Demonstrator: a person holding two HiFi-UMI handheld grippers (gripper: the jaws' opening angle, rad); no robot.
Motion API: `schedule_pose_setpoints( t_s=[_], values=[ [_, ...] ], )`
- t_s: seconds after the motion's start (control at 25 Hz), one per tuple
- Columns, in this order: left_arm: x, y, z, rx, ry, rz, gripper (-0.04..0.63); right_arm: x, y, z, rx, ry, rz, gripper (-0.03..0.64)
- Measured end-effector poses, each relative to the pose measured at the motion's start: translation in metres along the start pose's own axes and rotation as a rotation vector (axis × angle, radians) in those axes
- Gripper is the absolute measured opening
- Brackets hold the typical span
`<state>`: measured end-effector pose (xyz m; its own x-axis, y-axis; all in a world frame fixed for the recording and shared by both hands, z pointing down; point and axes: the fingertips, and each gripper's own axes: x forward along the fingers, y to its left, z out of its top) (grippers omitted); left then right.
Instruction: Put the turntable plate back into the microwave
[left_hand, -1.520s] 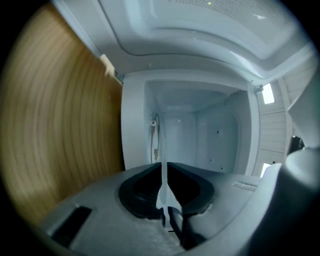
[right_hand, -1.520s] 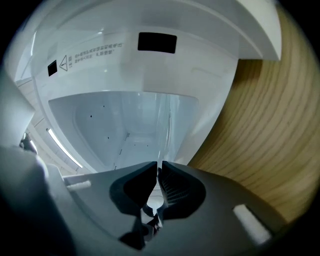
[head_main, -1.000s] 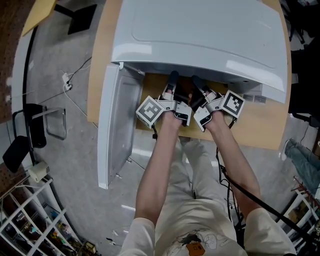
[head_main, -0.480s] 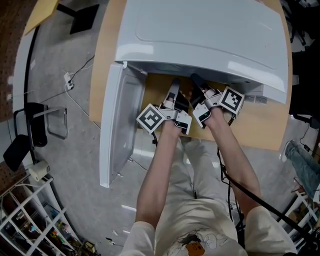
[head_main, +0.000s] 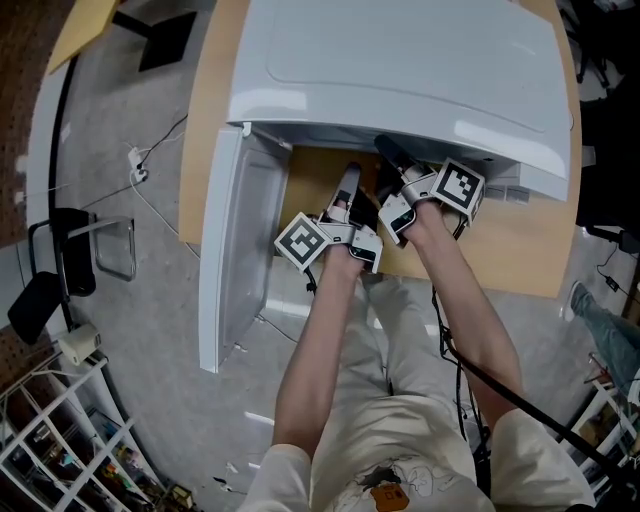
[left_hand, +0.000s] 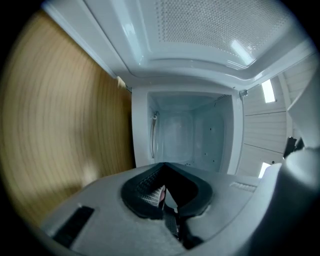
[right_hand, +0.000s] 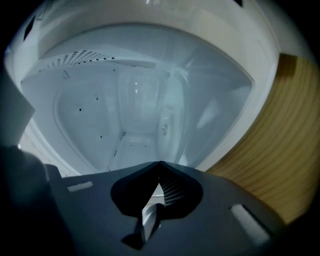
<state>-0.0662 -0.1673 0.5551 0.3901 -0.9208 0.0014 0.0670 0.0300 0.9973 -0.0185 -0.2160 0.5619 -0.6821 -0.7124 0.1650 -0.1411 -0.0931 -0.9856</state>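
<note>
The white microwave (head_main: 400, 60) sits on a wooden table (head_main: 520, 250) with its door (head_main: 235, 250) swung open to the left. Inside the white cavity a clear glass turntable plate (left_hand: 172, 132) (right_hand: 167, 107) seems to lie on the floor, faint and hard to outline. My left gripper (head_main: 351, 172) (left_hand: 162, 166) is shut and holds nothing, just outside the opening above the table. My right gripper (head_main: 381, 145) (right_hand: 159, 163) points into the mouth of the cavity. Its tips meet with nothing between them.
The open door stands out past the table's left edge. On the floor to the left are a black chair (head_main: 60, 260) and loose cables (head_main: 140, 165). A white wire shelf (head_main: 60, 440) fills the lower left corner. The person's legs stand close to the table's front.
My left gripper has drawn back out of the microwave's mouth toward the person. My right gripper has edged slightly further in under the microwave's top edge.
</note>
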Motion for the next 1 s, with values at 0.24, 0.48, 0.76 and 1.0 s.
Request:
schedule_pose_setpoints(
  t_s=[0.24,0.48,0.76,1.0],
  values=[
    [-0.002,-0.003,-0.001,0.008,0.008,0.000,-0.002,-0.015,0.008,-0.011,-0.094,0.013,0.017,0.006],
    [-0.011,-0.015,-0.017,0.200,0.100,0.054,-0.002,-0.045,0.019,-0.022,-0.250,0.034,-0.045,0.006],
    [-0.022,-0.070,-0.047,0.514,0.252,0.077,-0.002,-0.081,0.066,-0.031,-0.385,0.059,-0.041,0.005],
    [-0.038,-0.125,-0.065,0.898,0.318,0.115,-0.002,-0.105,0.120,-0.041,-0.640,0.100,-0.041,0.006]
  ],
)
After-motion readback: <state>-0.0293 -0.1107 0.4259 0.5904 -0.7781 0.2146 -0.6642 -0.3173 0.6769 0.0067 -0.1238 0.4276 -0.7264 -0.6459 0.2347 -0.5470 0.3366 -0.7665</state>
